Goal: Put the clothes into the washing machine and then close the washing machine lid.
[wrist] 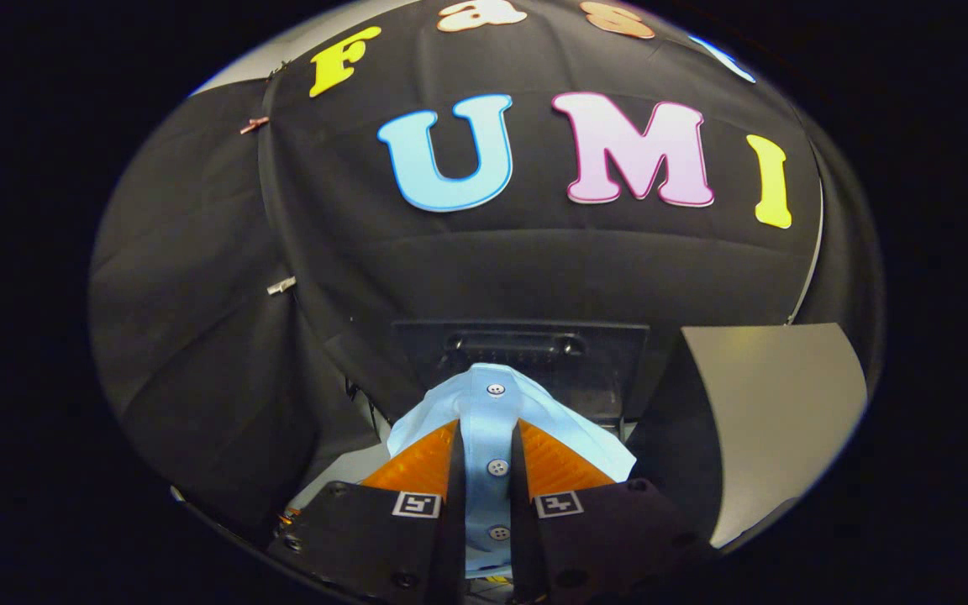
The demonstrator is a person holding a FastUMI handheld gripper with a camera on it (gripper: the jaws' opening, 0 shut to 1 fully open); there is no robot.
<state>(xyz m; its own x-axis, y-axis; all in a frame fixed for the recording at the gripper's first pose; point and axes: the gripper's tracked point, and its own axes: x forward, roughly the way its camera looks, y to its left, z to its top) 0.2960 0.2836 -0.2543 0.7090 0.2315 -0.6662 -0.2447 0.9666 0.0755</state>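
Gripper (486,445) clenched on a light blue buttoned shirt (491,420), its button strip pinched between both orange fingers (417,466), fabric bunched past the tips, dark washing machine (534,353) just beyond, black cloth wall behind

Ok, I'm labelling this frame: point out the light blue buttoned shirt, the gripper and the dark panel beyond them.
Light blue buttoned shirt (497,428), gripper view, button placket.
Gripper (489,437), gripper view, midway between fingertips, shut on the shirt.
Dark panel (593,353), gripper view, its face.
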